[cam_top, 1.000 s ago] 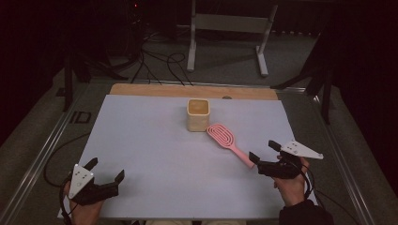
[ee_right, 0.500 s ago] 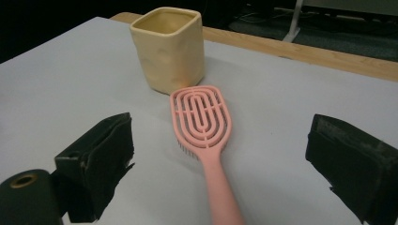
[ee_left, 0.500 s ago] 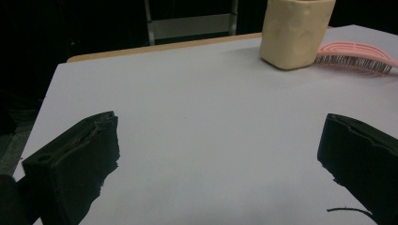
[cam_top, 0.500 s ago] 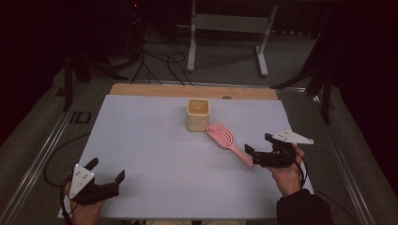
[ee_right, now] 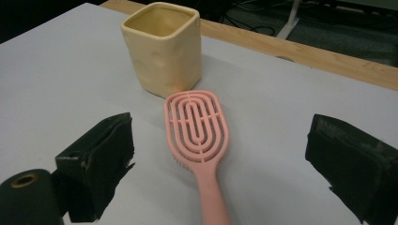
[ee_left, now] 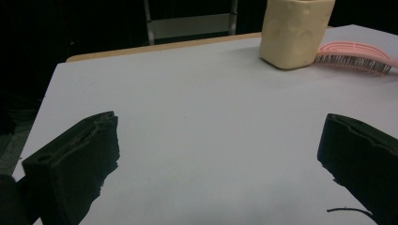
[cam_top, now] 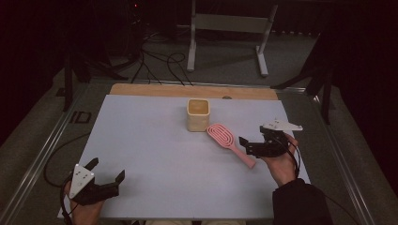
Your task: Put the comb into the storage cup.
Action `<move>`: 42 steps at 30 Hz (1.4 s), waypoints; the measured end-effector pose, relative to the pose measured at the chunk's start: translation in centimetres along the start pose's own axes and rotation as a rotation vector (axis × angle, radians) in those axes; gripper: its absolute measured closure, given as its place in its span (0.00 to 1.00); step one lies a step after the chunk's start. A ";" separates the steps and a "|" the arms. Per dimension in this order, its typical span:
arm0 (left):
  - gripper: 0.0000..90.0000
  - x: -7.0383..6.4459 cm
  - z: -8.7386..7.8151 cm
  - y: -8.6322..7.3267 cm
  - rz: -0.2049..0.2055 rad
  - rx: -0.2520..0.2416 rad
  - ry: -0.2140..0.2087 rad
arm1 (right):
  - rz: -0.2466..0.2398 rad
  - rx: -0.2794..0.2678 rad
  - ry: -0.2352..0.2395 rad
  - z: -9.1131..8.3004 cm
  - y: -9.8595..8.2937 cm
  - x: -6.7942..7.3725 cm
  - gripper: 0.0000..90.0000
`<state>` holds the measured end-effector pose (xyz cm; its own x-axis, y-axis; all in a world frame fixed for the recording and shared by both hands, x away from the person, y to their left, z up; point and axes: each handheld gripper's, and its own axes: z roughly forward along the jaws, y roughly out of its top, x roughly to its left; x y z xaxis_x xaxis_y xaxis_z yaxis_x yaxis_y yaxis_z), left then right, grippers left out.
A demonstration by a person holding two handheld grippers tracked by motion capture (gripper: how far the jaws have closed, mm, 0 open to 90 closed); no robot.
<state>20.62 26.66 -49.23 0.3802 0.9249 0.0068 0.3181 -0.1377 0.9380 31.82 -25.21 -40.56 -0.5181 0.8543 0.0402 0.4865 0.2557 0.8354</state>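
Observation:
A pink hairbrush (cam_top: 227, 140) lies flat on the white table top (cam_top: 155, 140), its head close to a cream square cup (cam_top: 197, 115) and its handle pointing to the near right. My right gripper (cam_top: 253, 140) is open and hovers over the handle. In the right gripper view its jaws stand wide on either side of the brush (ee_right: 197, 126), with the cup (ee_right: 164, 51) just beyond. My left gripper (cam_top: 108, 168) rests open at the near left corner, nothing between its jaws. The left gripper view shows the cup (ee_left: 295, 33) and brush (ee_left: 356, 54) far ahead to the right.
A wooden strip (cam_top: 187, 90) runs along the table's far edge. Behind the table, a metal stand (cam_top: 225, 28) and loose cables (cam_top: 159, 61) sit on the floor. Metal frame rails (cam_top: 42, 154) border the table's sides.
My right gripper has moved forward and left, from the near right edge to over the brush handle. The left gripper, brush and cup have stayed put.

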 end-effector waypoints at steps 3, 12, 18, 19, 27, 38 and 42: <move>0.00 0.0 0.0 0.0 0.003 0.000 0.000 | -0.008 0.010 0.002 0.3 0.3 0.0 0.09; 0.00 0.0 0.0 0.0 0.002 -0.001 0.001 | -0.034 0.055 0.007 1.5 0.8 -0.1 0.09; 0.00 0.0 0.0 0.0 0.004 -0.001 -0.001 | -0.033 0.081 0.012 2.1 0.9 -0.3 0.09; 0.00 0.0 0.0 0.0 0.003 0.000 0.000 | -0.036 0.083 0.016 2.2 0.9 -0.3 0.09; 0.00 0.0 0.0 0.0 0.002 -0.003 -0.001 | -0.058 0.115 0.028 2.8 0.8 -0.3 0.09; 0.00 0.0 0.0 0.0 0.001 -0.004 -0.003 | -0.112 0.188 0.025 4.2 1.5 0.1 0.09; 0.00 0.0 0.0 0.0 0.002 -0.003 -0.003 | -0.119 0.217 0.030 4.9 1.5 0.2 0.09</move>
<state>20.62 26.66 -49.22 0.3831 0.9237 0.0079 0.3147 -0.1386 0.9390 35.92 -22.40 -41.97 -0.6001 0.7993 -0.0328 0.5587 0.4482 0.6978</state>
